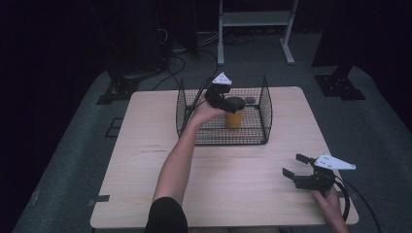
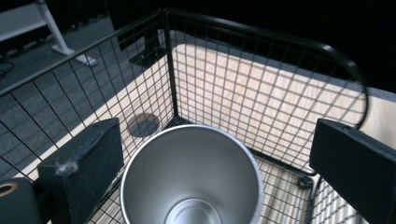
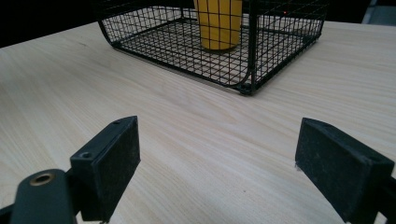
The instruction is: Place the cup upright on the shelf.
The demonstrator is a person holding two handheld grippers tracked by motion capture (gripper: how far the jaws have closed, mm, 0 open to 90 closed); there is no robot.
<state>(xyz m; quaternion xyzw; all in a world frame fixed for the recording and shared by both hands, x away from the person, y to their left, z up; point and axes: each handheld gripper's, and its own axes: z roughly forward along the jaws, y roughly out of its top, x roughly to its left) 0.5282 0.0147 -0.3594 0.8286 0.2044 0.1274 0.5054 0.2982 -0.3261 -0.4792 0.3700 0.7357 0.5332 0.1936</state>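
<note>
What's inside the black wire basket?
One yellow cup with a steel inside stands upright in the black wire basket; the cup looks empty. The left claw above it hides part of the basket floor.

Lab-like recording room: dark curtains, floor cables (stand feet around), bare table.

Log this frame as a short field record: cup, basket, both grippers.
cup: yellow outside, bare metal inside, upright
cup location: inside the wire basket, on its floor
basket: black mesh, open top, on the far half of the wooden table
left gripper: over the cup mouth, fingers open and clear of the rim
right gripper: at the near right of the table, open, nothing between its fingers
</note>
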